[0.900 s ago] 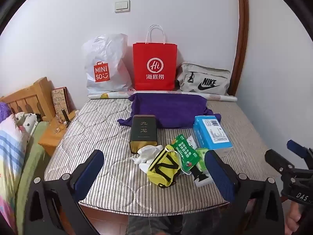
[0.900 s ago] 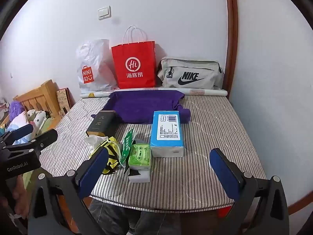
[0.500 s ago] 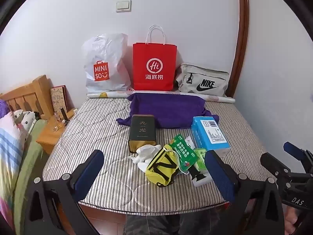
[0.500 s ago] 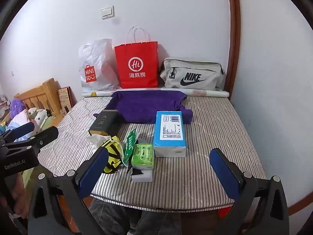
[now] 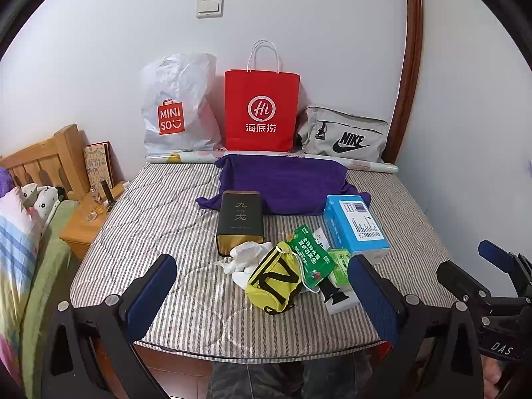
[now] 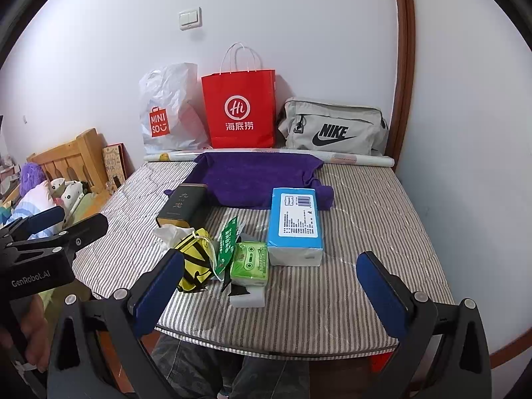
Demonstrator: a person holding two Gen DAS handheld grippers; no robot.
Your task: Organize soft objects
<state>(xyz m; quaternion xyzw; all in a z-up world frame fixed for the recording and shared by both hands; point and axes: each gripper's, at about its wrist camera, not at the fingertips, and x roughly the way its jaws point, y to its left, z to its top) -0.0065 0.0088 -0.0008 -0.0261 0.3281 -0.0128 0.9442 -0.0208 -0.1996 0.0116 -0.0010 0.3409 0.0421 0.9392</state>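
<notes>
A purple towel (image 5: 286, 184) lies spread at the back of the striped mattress (image 5: 159, 232). In front of it lie a yellow pouch (image 5: 274, 281), a white crumpled cloth (image 5: 246, 257), a green snack packet (image 5: 309, 254), a green tissue pack (image 6: 250, 262), a blue tissue box (image 5: 355, 224) and a dark tea tin (image 5: 240, 221). My left gripper (image 5: 262, 299) is open and empty, held before the mattress's near edge. My right gripper (image 6: 271, 291) is open and empty, also short of the near edge.
Against the wall stand a white Miniso bag (image 5: 178, 106), a red paper bag (image 5: 261, 109) and a grey Nike bag (image 5: 342, 134), with a rolled sheet (image 5: 369, 165) in front of them. A wooden nightstand (image 5: 84, 222) and another bed stand left.
Both views have drifted slightly, the items sitting a little nearer the middle. Both grippers stay open. Nothing on the mattress has moved.
</notes>
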